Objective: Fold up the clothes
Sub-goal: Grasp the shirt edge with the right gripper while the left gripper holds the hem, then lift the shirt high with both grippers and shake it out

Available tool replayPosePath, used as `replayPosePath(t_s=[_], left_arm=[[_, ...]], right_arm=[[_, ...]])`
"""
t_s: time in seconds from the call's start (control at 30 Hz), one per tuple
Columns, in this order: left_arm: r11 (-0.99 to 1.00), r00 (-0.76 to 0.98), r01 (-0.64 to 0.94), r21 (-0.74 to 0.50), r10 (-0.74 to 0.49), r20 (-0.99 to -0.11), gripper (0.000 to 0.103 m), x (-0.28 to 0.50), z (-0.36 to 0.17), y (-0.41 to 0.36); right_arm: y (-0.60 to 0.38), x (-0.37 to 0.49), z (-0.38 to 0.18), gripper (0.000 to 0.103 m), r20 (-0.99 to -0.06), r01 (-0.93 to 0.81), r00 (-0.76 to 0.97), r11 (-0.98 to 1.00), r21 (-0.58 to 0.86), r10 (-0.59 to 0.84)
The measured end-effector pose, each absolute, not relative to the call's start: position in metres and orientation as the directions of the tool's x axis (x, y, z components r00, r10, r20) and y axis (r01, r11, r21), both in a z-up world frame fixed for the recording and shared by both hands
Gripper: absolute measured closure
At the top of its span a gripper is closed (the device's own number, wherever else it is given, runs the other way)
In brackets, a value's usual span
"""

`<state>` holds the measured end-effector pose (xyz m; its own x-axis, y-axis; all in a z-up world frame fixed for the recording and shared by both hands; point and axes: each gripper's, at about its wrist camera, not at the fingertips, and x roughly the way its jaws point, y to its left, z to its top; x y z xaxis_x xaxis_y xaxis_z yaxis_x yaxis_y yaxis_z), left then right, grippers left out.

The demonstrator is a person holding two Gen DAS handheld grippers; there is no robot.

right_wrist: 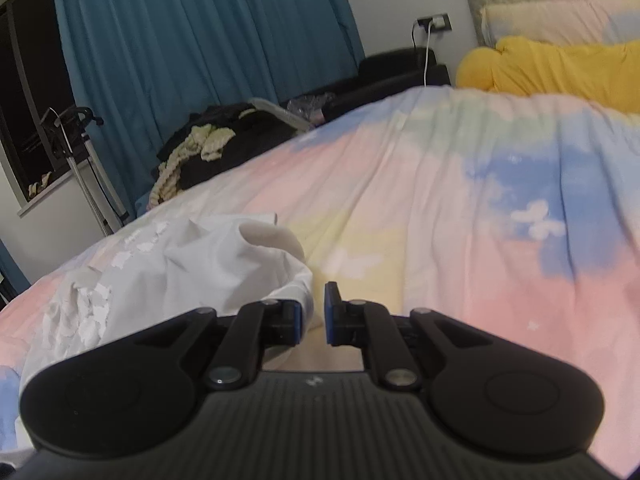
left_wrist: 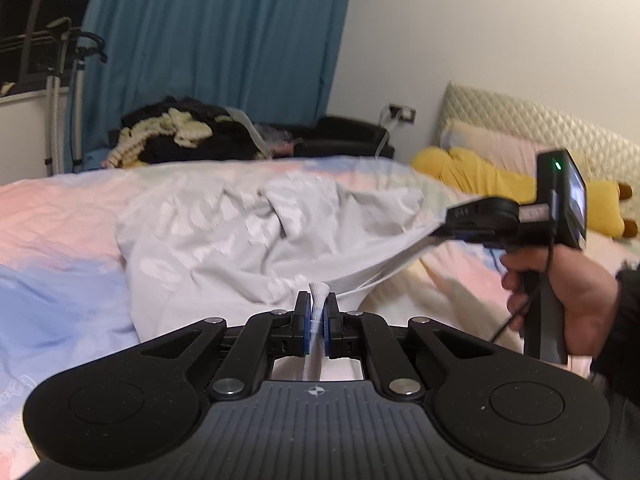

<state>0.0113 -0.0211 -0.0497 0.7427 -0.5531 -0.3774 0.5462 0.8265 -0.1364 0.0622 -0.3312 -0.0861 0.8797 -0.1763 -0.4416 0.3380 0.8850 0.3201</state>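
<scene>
A light grey garment with a white print point(left_wrist: 224, 236) lies crumpled on the bed, lifted at its near edge. My left gripper point(left_wrist: 319, 312) is shut on a pinched fold of its hem. My right gripper point(left_wrist: 434, 236), seen from the side in the left wrist view, holds the garment's right edge, stretched taut. In the right wrist view the garment point(right_wrist: 168, 272) bunches at the left, and its edge passes between the nearly closed pads of the right gripper point(right_wrist: 314, 316).
The bed has a pastel pink, blue and yellow duvet point(right_wrist: 440, 200). A yellow plush toy point(left_wrist: 500, 184) and pillow point(right_wrist: 560, 16) lie by the quilted headboard point(left_wrist: 540, 120). A pile of dark clothes point(left_wrist: 188, 136) sits beyond the bed, before a teal curtain point(left_wrist: 216, 40).
</scene>
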Motion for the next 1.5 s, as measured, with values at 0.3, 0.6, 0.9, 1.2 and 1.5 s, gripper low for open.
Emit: replayPosePath(t_s=[0.3,0.6,0.9,1.2,1.5], left_arm=[[0.857,0.825,0.479,-0.192,-0.514,-0.237,0.096,0.002,-0.03,-0.001],[0.869,0.871,0.468,-0.163,-0.484,-0.081,0.097,-0.021,0.005,0.003],[0.902,0.908,0.411,-0.13,-0.391,0.152,0.097,-0.065,0.118,0.036],[0.911,0.852,0.412,-0.033,-0.372,0.369,0.097,-0.135,0.293,0.058],[0.917,0.814,0.395,0.054,-0.376,0.442,0.097,-0.201,0.371,0.051]], right_arm=[[-0.335,0.056,-0.089,0.091,-0.457,0.298,0.887,0.841,0.451,-0.069],[-0.308,0.028,-0.03,0.1,-0.252,0.139,0.967,0.886,0.442,-0.026],[-0.261,-0.012,0.092,0.101,0.055,-0.06,0.997,0.963,0.261,0.047],[-0.239,-0.082,0.29,0.101,0.31,-0.176,0.943,0.971,0.164,0.118],[-0.241,-0.148,0.397,0.1,0.441,-0.251,0.881,0.96,0.122,0.174]])
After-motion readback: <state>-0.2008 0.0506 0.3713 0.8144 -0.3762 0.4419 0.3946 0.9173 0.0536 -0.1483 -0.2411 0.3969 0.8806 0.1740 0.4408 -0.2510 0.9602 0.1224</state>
